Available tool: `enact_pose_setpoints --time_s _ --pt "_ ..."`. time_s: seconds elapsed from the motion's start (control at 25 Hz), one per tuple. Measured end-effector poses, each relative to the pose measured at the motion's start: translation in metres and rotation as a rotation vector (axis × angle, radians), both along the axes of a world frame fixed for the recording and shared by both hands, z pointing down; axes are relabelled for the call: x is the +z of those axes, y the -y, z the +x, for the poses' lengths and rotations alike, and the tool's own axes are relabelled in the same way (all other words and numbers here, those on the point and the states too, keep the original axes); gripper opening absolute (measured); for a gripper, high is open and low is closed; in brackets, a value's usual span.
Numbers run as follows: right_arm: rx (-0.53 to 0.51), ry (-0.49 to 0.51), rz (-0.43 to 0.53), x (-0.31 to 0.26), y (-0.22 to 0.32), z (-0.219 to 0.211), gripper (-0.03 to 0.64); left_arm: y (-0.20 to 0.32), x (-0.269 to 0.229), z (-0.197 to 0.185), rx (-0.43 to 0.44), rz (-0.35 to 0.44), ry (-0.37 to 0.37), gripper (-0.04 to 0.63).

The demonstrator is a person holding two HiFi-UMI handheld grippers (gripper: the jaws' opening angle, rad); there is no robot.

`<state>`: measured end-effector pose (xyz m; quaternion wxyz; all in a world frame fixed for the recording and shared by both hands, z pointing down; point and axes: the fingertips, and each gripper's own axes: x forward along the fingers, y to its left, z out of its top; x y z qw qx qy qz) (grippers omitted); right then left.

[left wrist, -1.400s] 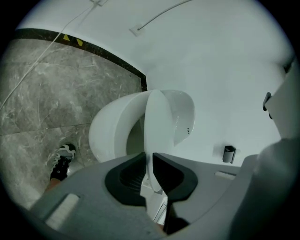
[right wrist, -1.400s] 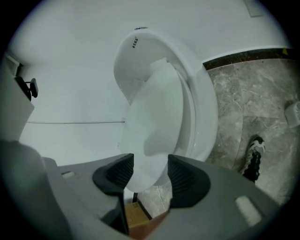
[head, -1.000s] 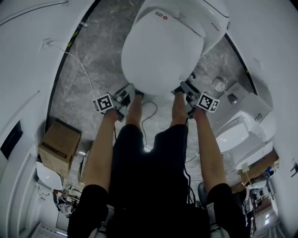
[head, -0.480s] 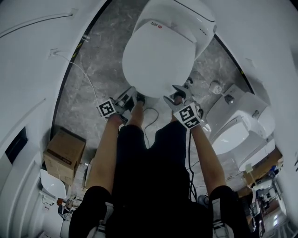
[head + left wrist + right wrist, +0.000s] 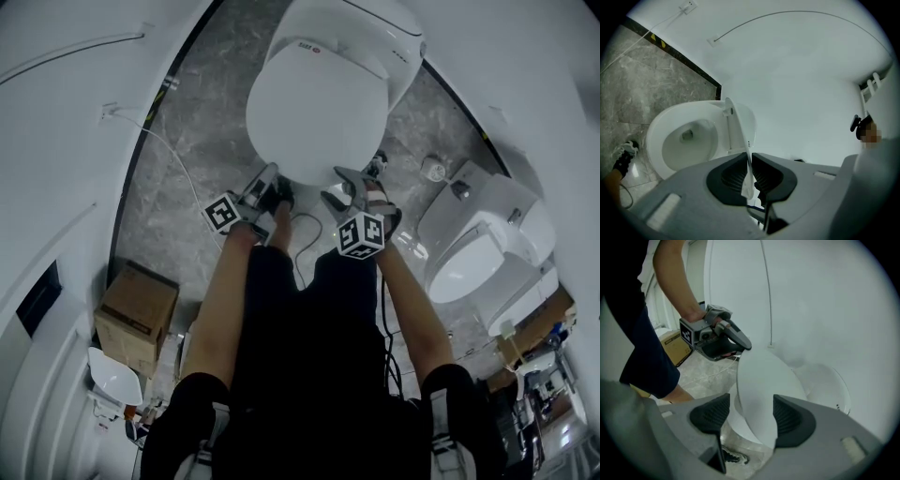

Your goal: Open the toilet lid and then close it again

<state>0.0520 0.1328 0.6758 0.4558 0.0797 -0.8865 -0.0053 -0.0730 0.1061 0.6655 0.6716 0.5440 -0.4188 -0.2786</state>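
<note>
Fingers of the left gripper are pressed almost together on the thin front rim of the toilet lid, which runs edge-on between the ribbed pads, so this hand has a firm pinch. Beside it, the right gripper has rolled over since a second ago. Its fingers have just been opening and now stand as wide as I've seen them. The lid's rim passes between them, but they don't look to be squeezing it. From the head view both grippers sit at the lid's near edge, a little higher than they did a second ago, and the lid has come up with them. It is tilted off the bowl, whose inside now shows from the left gripper view, and it hinges at the back against the white wall. I'd say the opening half is under way but not finished: the left gripper alone carries the lid, and the right one seems freed to take a new hold or push from below. On the marbled floor a cable trails by the person's feet. A cardboard box sits well off to the left and a second toilet off to the right.
</note>
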Motion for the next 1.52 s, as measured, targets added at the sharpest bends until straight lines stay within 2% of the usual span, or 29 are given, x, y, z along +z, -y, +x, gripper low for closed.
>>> enact_pose_setpoints --time_s 0.16,0.44,0.64,0.76,0.88,1.04,1.2,1.52 --pt "-0.031 -0.034 0.052 -0.002 0.011 0.0 0.282 0.011 -0.016 0.002 0.027 0.029 0.019 0.035" --pt "0.04 -0.035 0.093 -0.018 0.034 0.006 0.278 0.032 -0.043 0.008 0.052 0.07 0.01 0.036" --pt "0.058 -0.039 0.1 -0.025 0.043 0.005 0.241 0.042 -0.055 0.01 0.067 0.099 0.027 0.035" --pt "0.094 -0.04 0.112 -0.03 0.052 0.007 0.166 0.044 -0.057 0.011 0.083 0.096 0.034 0.036" --pt "0.113 -0.039 0.091 -0.033 0.055 0.006 0.164 0.043 -0.058 0.009 0.114 0.085 0.053 0.038" --pt "0.154 -0.049 0.054 -0.037 0.059 0.009 0.164 0.046 -0.061 0.009 0.205 0.09 0.165 0.043" --pt "0.214 -0.057 0.019 -0.046 0.068 0.012 0.163 0.052 -0.076 0.006 0.231 0.088 0.238 0.045" --pt "0.308 -0.051 -0.016 -0.064 0.089 0.02 0.147 0.083 -0.112 0.002 0.344 0.195 0.522 0.044"
